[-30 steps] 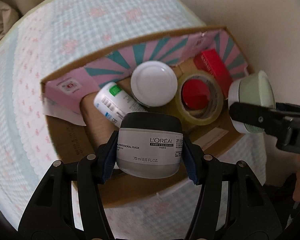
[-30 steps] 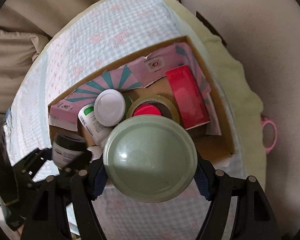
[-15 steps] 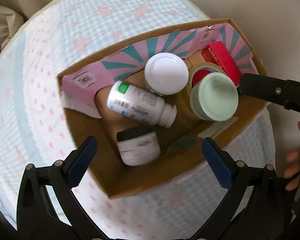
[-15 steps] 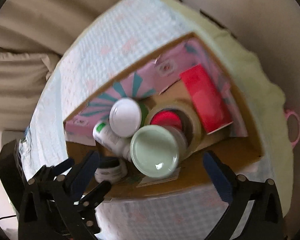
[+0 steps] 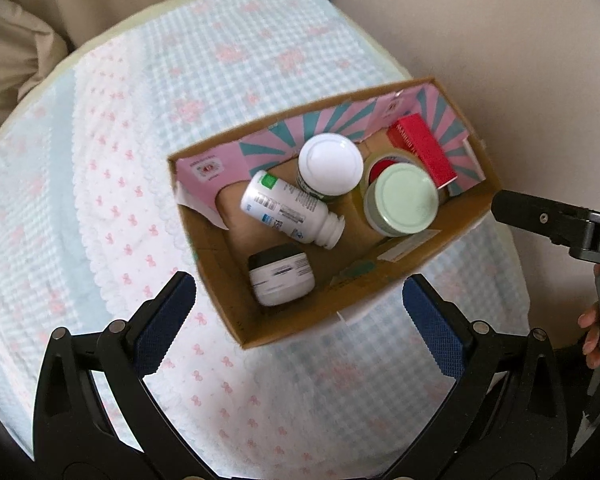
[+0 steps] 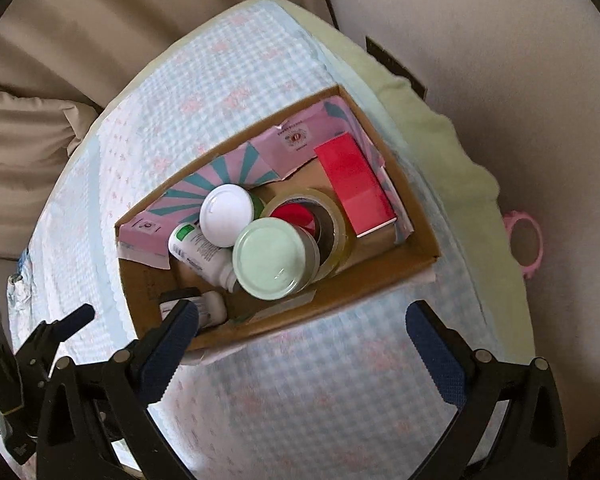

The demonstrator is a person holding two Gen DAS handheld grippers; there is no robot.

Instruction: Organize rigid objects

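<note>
A cardboard box (image 5: 452, 236) (image 6: 380, 276) sits on a checked bedcover. Inside lie a grey jar with a black lid (image 5: 281, 276) (image 6: 208, 305), a white bottle on its side (image 5: 288, 210) (image 6: 198, 254), a white-lidded jar (image 5: 331, 164) (image 6: 226, 220), a green-lidded jar (image 5: 402, 200) (image 6: 274, 258), a tape roll (image 6: 332, 220) and a red carton (image 5: 422, 148) (image 6: 356, 186). My left gripper (image 5: 300, 316) hovers open above the box's near edge, nothing between its fingers. My right gripper (image 6: 302, 340) is likewise open and empty over the near edge.
The bedcover (image 5: 140, 120) spreads to the left of the box. Beige cushions (image 6: 28, 140) lie at the far left. A pink ring (image 6: 524, 240) shows past the bed's right edge. A person's fingers (image 5: 590, 332) hold the right tool at the right edge of the left wrist view.
Both grippers let go: the grey jar and the green-lidded jar dropped into the box. Both grippers opened wide and rose away, so the box looks smaller now.
</note>
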